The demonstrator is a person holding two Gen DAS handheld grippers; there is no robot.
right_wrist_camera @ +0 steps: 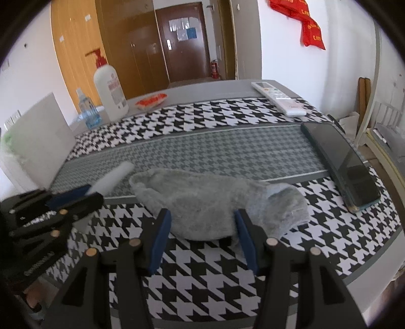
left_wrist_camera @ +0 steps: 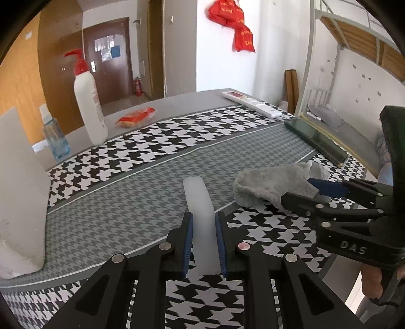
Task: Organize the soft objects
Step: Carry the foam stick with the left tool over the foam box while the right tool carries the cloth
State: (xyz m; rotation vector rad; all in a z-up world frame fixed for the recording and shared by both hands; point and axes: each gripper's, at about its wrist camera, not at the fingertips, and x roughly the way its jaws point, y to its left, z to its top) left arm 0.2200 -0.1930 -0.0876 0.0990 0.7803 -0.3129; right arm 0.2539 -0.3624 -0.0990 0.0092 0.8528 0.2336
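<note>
My left gripper (left_wrist_camera: 204, 243) jaws pinch a white foam stick (left_wrist_camera: 200, 215) pointing away along them, while my right gripper (right_wrist_camera: 202, 238) jaws stand spread, apparently just touching the grey cloth (right_wrist_camera: 215, 202).

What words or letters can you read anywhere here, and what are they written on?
"DAS": raised letters on the right gripper body.
Red bags on the wall: yellow print, too blurred to read.
White pump bottle: pink label, too blurred.
Remote: buttons and marks too small.
Door papers: unreadable.
</note>
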